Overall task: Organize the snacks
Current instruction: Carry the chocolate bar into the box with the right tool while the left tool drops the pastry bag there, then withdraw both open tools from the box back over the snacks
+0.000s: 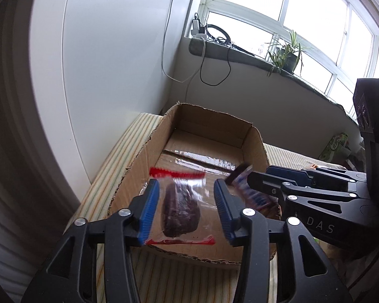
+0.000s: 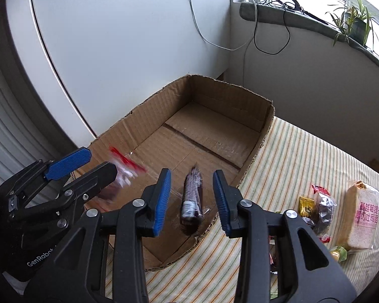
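2 wrapped snacks sit between my jaws over the cardboard box (image 2: 222, 116): a dark cake in a clear, red-edged wrapper (image 1: 180, 205) between the fingers of my left gripper (image 1: 187, 210), and a dark bar in a purple wrapper (image 2: 192, 197) between those of my right gripper (image 2: 192, 200). Both sets of blue pads stand clear of the wrappers with a gap on each side, so I read both grippers as open and both snacks as released at the box's near end; whether they are falling or already resting on the floor I cannot tell, as both are blurred.

That would make 2 items in, and the rest of the box floor is bare. Left to do, by my judgement: the pile on the striped cloth (image 2: 290, 156) to the right, including a bagged bread loaf (image 2: 361, 217), a yellow sachet (image 2: 306, 205), a dark snack in clear wrap (image 2: 324, 208) and a green jelly cup (image 2: 338, 253).

The box's ragged near wall lies just under my fingers, and my 2 grippers hang close side by side. A white panel (image 2: 128, 50) crowds the box's left side; the right side, toward the pile, is open.
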`<state>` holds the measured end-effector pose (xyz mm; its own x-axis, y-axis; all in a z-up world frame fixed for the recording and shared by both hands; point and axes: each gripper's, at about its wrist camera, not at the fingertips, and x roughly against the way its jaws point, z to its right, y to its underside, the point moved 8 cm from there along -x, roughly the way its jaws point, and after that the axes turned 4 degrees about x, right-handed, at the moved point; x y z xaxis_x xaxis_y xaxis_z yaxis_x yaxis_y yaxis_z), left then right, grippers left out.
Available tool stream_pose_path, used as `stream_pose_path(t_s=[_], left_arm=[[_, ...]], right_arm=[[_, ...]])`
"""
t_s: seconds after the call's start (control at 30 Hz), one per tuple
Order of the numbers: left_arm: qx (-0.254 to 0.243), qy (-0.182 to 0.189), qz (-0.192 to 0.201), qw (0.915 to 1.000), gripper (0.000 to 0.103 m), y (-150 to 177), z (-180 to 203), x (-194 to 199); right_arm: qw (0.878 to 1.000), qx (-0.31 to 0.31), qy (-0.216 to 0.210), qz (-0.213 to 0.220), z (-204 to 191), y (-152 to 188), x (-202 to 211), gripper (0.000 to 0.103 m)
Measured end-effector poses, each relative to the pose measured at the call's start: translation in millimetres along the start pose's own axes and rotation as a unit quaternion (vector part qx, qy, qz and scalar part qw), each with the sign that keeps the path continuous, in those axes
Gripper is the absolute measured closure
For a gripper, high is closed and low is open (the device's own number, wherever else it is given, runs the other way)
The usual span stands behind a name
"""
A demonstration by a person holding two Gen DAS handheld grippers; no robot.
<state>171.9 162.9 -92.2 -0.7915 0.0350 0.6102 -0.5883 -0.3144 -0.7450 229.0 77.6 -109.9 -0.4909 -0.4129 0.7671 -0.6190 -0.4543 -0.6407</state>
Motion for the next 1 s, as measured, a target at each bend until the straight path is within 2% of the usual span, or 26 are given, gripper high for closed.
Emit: stream_pose_path(t_s=[0.07,0.3,0.57,0.77,1.0], left_arm=[[-0.001,0.001,0.001,1.0,0.05,-1,0,1],[-0.003,0.0,0.011,0.9999,0.05,-4,6,10],[-0.002,0.011,0.018,0.9998,0.05,-3,22,23],[-0.009,0.032,0.017,0.9993,0.05,4,46,30],[-0.027,0.067,-0.004,0.9974,0.05,22,81,27]], right_arm=[[1.0,-0.002,0.002,0.006,2,-1,3,0.053],[1.0,-0.008,0.004,0.012,9,4,20,0.053],[0.999,-0.017,0.016,0.025,31,21,57,0.053],[0.999,-0.034,0.029,0.031,63,46,92,0.053],[0.996,-0.065,0.054,0.028,105,93,127,0.053]])
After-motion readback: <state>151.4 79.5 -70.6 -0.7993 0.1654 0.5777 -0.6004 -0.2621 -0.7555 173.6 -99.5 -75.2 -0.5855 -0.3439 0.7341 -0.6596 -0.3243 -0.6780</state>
